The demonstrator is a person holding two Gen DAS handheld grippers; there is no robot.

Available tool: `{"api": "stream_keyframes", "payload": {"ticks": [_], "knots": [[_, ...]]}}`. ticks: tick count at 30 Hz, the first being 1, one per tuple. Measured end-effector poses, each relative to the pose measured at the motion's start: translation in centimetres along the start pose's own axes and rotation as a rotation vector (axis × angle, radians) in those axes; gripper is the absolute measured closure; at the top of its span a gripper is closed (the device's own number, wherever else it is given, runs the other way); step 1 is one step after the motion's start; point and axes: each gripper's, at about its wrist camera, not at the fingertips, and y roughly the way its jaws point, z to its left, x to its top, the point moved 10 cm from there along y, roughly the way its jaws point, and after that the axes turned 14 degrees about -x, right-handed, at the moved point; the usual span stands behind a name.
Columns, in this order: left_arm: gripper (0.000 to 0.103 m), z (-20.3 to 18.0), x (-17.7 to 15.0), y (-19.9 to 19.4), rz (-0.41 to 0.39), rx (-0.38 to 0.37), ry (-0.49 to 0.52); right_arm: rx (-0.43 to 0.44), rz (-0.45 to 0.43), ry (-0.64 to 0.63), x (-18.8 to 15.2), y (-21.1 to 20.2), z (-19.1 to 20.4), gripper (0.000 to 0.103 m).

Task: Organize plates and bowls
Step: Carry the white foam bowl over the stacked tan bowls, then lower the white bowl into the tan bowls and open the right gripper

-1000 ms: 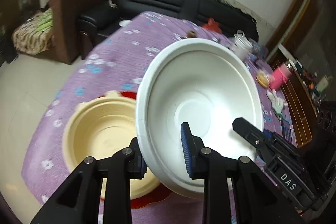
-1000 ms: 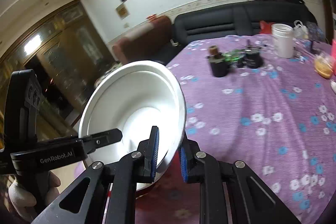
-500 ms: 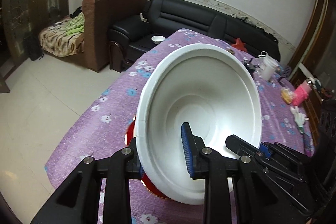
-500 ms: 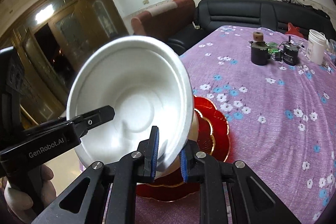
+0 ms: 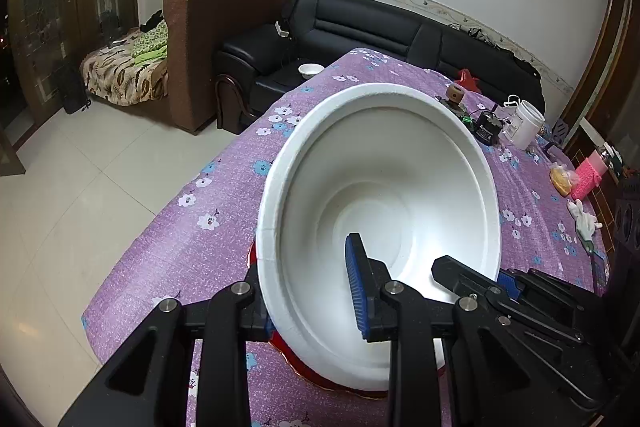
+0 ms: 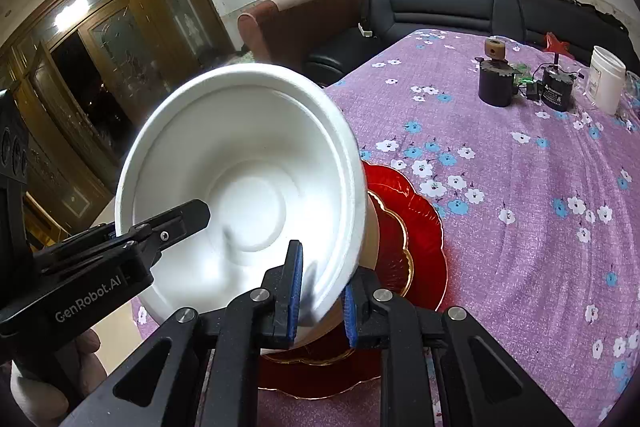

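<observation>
A white foam bowl (image 5: 384, 187) is held tilted above the table by both grippers. My left gripper (image 5: 308, 291) is shut on its left rim, one finger inside and one outside. My right gripper (image 6: 320, 291) is shut on the opposite rim (image 6: 340, 267). The bowl also fills the right wrist view (image 6: 240, 179). Under it lie stacked red plates with gold edges (image 6: 416, 227). A cream bowl (image 6: 372, 235) peeks out beneath the white one. In the left wrist view only a red plate edge (image 5: 352, 389) shows.
The table has a purple flowered cloth (image 6: 520, 187). At its far end stand a black canister (image 6: 496, 83), a small black device (image 6: 556, 87) and a white jar (image 6: 606, 79). A pink object (image 5: 588, 175) lies at the right. A black sofa (image 5: 380, 27) and brown armchair (image 5: 216, 39) are beyond.
Both grippers have tipped upward and lowered the white bowl toward the red plates. The cream bowl, plainly seen a second ago, is now mostly hidden beneath the white one.
</observation>
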Motion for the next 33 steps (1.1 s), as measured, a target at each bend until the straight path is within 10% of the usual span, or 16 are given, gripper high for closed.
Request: {"api": "stream_keyframes", "payload": {"ticks": [17, 33], "knots": [[0.073, -0.1, -0.1, -0.7, -0.015, 0.013, 0.012, 0.003, -0.002, -0.01, 0.1, -0.4, 0.7, 0.083], [0.044, 0.8, 1.0, -2.7, -0.095, -0.001, -0.028, -0.021, 0.0, -0.013, 0.0, -0.2, 0.4, 0.083]]}}
